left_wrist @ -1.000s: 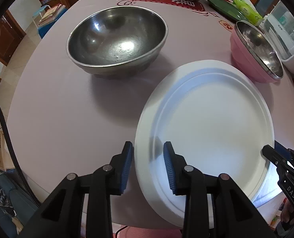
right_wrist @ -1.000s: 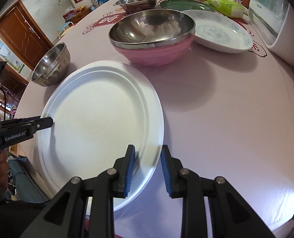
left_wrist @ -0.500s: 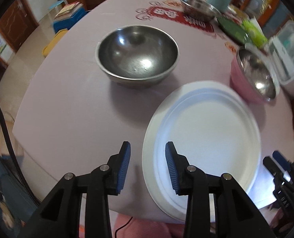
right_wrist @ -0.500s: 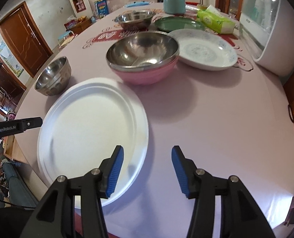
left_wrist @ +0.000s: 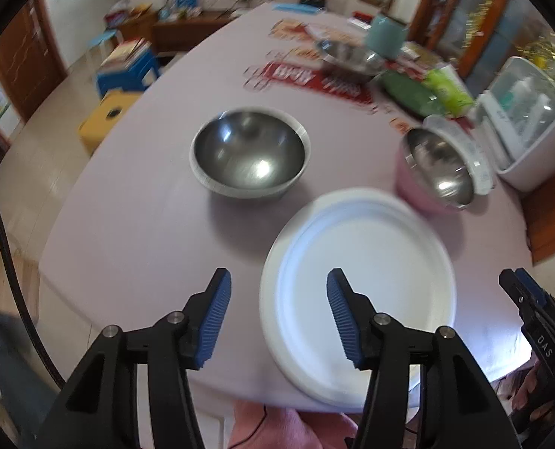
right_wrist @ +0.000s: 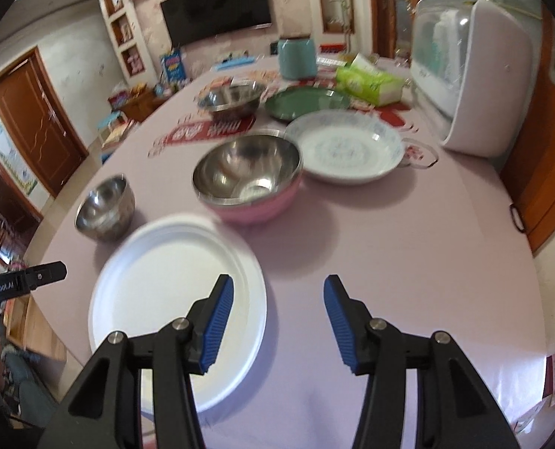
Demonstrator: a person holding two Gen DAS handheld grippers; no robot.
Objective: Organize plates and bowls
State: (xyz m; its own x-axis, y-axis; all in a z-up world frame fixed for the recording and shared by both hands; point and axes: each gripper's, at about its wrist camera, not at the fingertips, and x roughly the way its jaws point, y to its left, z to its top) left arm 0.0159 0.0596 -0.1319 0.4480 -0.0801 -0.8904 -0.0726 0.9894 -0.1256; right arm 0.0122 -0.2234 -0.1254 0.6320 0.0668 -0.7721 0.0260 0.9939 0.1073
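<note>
The round white plate (right_wrist: 176, 310) lies flat at the table's (right_wrist: 389, 262) near edge, released. The left gripper (left_wrist: 277, 314) is opening and the right gripper (right_wrist: 277, 318) stands apart, both empty. Little looks sorted: from the plate, a small steel bowl (right_wrist: 105, 207) sits at eleven o'clock and a steel bowl nested in a pink one (right_wrist: 247, 176) at one, apart from the patterned plate (right_wrist: 346, 147) and green plate (right_wrist: 307, 101).

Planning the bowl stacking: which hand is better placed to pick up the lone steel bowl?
Left, probably. The steel bowl lies ahead of the left gripper, whose empty jaws are opening; from the right gripper it sits far off, beyond the white plate.
</note>
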